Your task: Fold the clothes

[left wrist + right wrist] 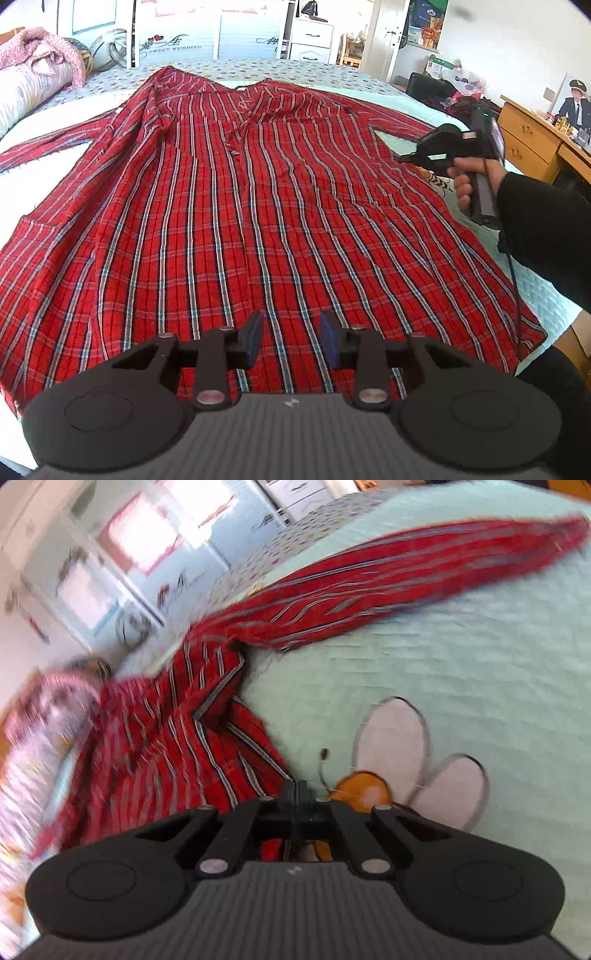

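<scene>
- Red plaid shirt (229, 206) lies spread flat on the pale green bedspread (546, 295), its long axis running from the hem nearest the left wrist camera to the collar at the far end, which points toward the white wardrobe doors (177, 33).
- One sleeve stretches out to the left, the other to the right, both roughly crosswise to the body.
- Left gripper (291, 341) hovers above the hem, blue-padded fingers (255, 339) well apart, nothing between them.
- Right gripper (299, 797), held by a hand (476, 181) in a dark sleeve (543, 236), sits at the shirt's right edge beside an embroidered flower (417, 760); its fingers are pressed together, and whether cloth is pinched there cannot be told through the blur.
</scene>
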`<state>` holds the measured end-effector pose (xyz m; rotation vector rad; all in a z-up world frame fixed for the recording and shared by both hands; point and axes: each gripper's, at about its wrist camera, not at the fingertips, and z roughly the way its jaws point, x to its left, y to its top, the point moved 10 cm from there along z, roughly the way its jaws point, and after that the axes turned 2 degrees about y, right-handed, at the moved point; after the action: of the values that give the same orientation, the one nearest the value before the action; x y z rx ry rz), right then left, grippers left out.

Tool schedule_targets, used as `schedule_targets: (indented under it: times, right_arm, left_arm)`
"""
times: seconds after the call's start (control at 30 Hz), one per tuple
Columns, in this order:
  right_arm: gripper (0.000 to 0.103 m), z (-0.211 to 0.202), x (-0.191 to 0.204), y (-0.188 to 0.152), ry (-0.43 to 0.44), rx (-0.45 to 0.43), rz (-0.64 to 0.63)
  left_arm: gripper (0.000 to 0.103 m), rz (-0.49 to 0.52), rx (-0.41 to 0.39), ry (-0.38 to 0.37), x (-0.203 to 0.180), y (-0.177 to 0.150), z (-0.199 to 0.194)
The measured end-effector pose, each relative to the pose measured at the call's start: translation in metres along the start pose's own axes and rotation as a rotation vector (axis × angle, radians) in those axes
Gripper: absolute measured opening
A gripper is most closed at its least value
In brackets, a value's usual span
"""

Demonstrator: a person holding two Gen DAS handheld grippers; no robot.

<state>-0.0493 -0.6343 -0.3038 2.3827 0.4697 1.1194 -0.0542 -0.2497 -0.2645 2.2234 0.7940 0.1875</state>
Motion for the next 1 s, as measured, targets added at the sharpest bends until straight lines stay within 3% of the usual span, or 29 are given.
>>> schedule_targets:
  times: [0.03, 0.17, 0.27, 0.37, 0.53, 0.63, 0.87, 0.97, 1.0]
  right_arm:
    - [0.0, -0.002, -0.003, -0.001, 0.014, -0.004, 0.025]
    - [0.012, -0.031, 0.0, -0.005, 0.054, -0.05, 0.089]
    - [0.046, -0.074, 0.008, -0.02, 0.068, -0.048, 0.037]
    - [0.049, -0.113, 0.008, -0.053, 0.067, 0.0, -0.016]
    - [0.049, -0.184, -0.004, -0.116, 0.051, 0.094, -0.09]
    - [0.049, -0.219, -0.018, -0.158, 0.042, 0.157, -0.045]
    - [0.048, -0.244, -0.021, -0.216, 0.011, 0.191, -0.003]
    - [0.001, -0.239, -0.024, -0.219, -0.01, 0.208, 0.036]
    - [0.001, -0.244, -0.027, -0.221, -0.014, 0.204, 0.054]
  left_arm:
    - [0.035, 0.002, 0.001, -0.005, -0.001, -0.001, 0.0]
    - [0.035, 0.008, -0.006, -0.015, 0.001, 0.001, 0.0]
    - [0.035, -0.005, -0.02, -0.014, 0.006, 0.003, -0.004]
    - [0.036, -0.019, -0.027, -0.021, 0.009, 0.0, -0.008]
    - [0.036, -0.054, -0.027, -0.051, 0.011, -0.007, -0.014]
    - [0.036, -0.073, -0.028, -0.064, 0.01, -0.009, -0.018]
    - [0.037, -0.083, -0.027, -0.09, 0.002, -0.015, -0.026]
    - [0.037, -0.085, -0.031, -0.088, 0.001, -0.017, -0.03]
    - [0.037, -0.087, -0.034, -0.088, 0.002, -0.018, -0.032]
